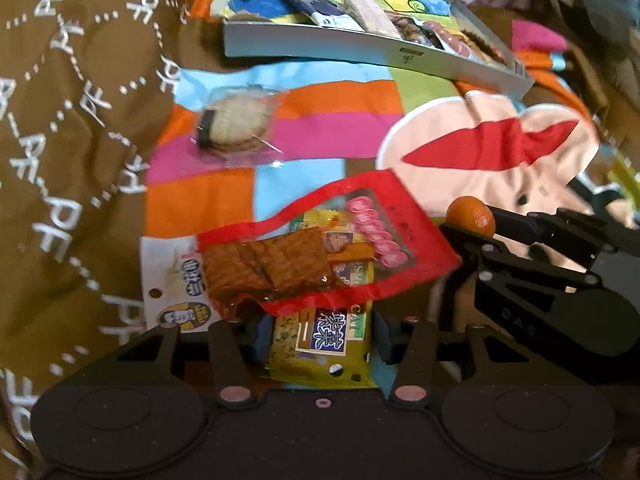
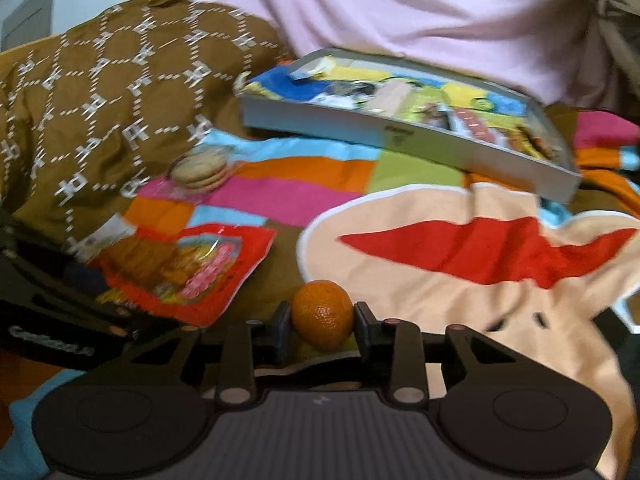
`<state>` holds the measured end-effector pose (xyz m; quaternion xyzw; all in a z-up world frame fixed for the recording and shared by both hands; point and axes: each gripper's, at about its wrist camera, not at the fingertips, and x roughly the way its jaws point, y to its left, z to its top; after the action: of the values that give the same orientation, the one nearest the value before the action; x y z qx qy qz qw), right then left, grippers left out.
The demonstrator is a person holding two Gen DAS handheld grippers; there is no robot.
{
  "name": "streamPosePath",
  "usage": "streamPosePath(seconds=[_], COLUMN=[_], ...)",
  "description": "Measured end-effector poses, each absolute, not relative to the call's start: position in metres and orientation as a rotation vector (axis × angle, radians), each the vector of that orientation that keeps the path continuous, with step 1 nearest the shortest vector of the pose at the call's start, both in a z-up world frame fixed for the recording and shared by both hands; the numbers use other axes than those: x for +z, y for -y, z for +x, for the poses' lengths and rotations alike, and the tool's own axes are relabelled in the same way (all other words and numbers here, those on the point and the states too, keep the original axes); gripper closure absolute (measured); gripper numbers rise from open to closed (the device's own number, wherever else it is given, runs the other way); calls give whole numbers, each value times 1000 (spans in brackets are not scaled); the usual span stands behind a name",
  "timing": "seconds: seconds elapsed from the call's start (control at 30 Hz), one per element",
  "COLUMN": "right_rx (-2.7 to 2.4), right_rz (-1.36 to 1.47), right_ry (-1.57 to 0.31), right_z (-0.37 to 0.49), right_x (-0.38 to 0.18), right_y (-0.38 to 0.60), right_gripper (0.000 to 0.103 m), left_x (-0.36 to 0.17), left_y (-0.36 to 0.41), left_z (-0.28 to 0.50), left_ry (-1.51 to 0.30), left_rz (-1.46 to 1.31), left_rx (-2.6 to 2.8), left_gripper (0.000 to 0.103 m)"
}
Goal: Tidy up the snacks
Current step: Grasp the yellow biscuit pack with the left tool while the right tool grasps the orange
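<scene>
right claw (image 2: 322, 320): clamped on small orange (image 2: 322, 314) | left claw (image 1: 316, 334): pads against yellow snack packet (image 1: 320, 344), under red packet (image 1: 320, 248)

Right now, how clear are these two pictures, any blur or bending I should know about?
Left wrist view: fisheye bends the box edge; the yellow snack packet print is readable, the wrapped biscuits are smeared. Right wrist view: softer, with motion blur over the box contents and red packet; the orange in the right gripper stays fairly sharp.

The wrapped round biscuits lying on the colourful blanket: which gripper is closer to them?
Left. The left gripper sits at the snack packets just below the biscuits; the right gripper, clamping an orange, is farther off to the side.
</scene>
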<state>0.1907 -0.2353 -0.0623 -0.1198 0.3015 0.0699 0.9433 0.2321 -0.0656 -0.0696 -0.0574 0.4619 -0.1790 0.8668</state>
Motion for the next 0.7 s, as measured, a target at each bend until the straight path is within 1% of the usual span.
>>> streamPosePath(seconds=[0.23,0.7], right_rx=[65,-11], right_rz=[-192,-128], right_ry=[-560,-431], right_z=[182,156], right_x=[-42,-3], right_y=[260,297], right_gripper=[66,66], left_x=[-65,-36], left_y=[79,120], left_z=[230,210], left_ry=[-1012,-872], left_rz=[-282,-261], left_rx=[-435,-473], left_gripper=[54,54])
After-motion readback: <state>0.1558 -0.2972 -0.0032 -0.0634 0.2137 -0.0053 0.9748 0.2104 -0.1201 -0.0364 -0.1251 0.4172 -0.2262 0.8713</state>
